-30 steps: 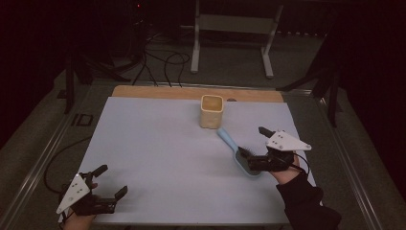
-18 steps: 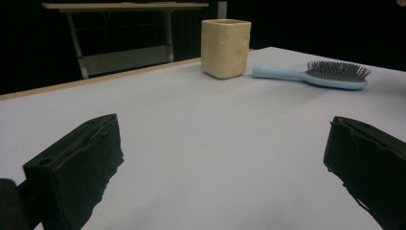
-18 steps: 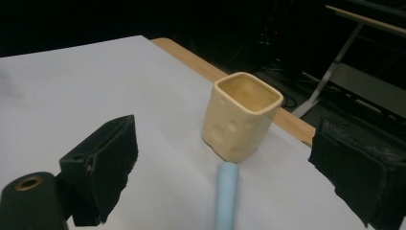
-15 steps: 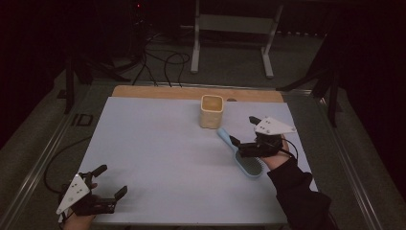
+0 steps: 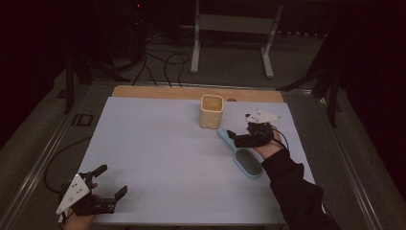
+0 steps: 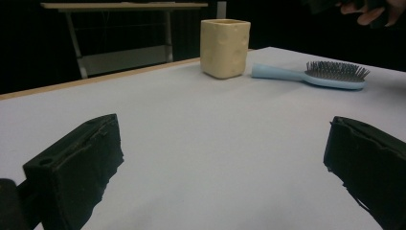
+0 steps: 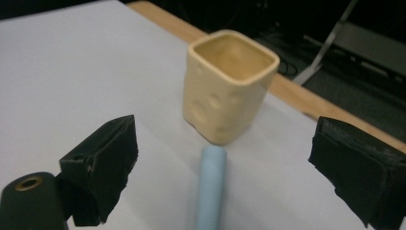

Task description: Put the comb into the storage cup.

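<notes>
Dim room, black surroundings; the pale table (image 5: 167, 143) catches what light there is (soft, grainy). Near jaws blur in both gripper views.

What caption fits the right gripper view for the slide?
Right gripper's open jaws straddle the blue brush handle, which points at the empty yellow cup near the table edge.

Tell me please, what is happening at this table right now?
A person holds a two-jaw gripper in each hand. The right gripper hangs open over the handle of a light blue plastic hairbrush, which lies flat on the white table beside a cream square ceramic cup. The left gripper rests open near the front edge, holding nothing.
</notes>
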{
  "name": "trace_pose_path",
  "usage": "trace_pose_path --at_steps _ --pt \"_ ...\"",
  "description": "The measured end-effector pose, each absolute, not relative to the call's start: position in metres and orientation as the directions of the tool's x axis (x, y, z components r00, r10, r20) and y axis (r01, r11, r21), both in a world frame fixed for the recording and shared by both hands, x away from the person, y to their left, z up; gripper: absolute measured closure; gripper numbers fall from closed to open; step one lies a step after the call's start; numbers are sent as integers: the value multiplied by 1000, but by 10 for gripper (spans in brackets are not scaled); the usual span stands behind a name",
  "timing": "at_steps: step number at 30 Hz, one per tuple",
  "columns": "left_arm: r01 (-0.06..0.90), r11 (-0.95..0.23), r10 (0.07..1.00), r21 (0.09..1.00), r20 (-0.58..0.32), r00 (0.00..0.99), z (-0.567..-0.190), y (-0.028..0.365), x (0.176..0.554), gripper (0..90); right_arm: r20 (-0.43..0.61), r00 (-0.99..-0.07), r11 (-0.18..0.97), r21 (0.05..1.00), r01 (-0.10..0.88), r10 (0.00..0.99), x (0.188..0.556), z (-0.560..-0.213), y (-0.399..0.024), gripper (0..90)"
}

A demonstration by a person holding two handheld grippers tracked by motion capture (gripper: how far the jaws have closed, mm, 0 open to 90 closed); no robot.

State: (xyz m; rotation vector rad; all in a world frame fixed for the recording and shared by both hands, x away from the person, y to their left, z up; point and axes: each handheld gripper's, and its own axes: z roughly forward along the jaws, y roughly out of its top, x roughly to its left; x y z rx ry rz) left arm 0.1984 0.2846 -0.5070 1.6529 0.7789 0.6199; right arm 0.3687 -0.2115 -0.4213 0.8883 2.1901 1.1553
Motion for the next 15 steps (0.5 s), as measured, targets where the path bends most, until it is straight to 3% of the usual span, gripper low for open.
trace_pose_path --at_steps 5,8,15 --pt "166 -132 767 977 -5 641 -507 284 198 0 -113 -676 451 822 347 728 381 -434 -208 175" --pt "167 -126 766 978 -11 642 -507 285 199 0 -117 -680 465 811 356 724 386 -440 -206 270" --pt "168 -127 766 978 -12 643 -507 285 199 0 -105 -683 483 785 389 722 400 -452 -201 317"
